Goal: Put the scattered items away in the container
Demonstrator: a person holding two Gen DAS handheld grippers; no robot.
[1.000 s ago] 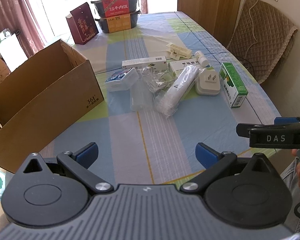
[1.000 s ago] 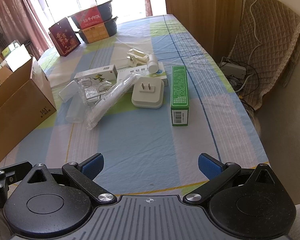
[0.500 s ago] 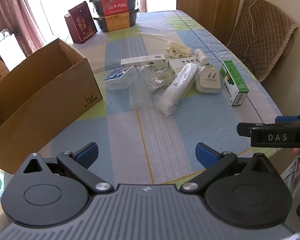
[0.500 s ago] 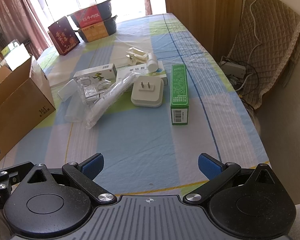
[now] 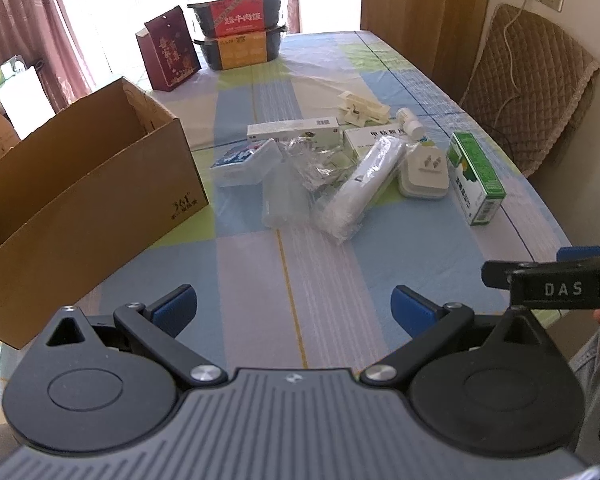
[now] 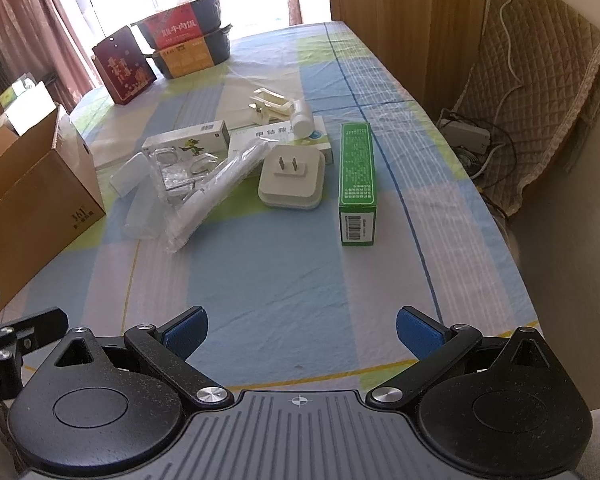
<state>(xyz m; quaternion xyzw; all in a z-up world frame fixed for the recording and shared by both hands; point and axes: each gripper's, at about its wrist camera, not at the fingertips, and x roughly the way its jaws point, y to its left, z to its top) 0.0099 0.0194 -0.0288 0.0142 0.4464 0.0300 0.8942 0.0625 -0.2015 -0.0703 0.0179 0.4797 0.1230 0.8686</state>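
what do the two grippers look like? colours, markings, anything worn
Both match: left gripper and right gripper have black linkage arms with silver pivot screws, two round black housings, a grey ribbed centre plate with a small crosshair mark, and blue finger pads. The right gripper's side reads "DAS" in white. A light denim sleeve shows behind it.

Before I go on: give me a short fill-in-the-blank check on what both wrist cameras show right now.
1. Both the left gripper and the right gripper are ____ and hold nothing.
2. The cardboard box stands to the ____ of the scattered items.
3. The white plug adapter lies with its prongs pointing ____.
4. The item nearest the table's right edge is the ____ carton.

Missing words: open; left; up; green
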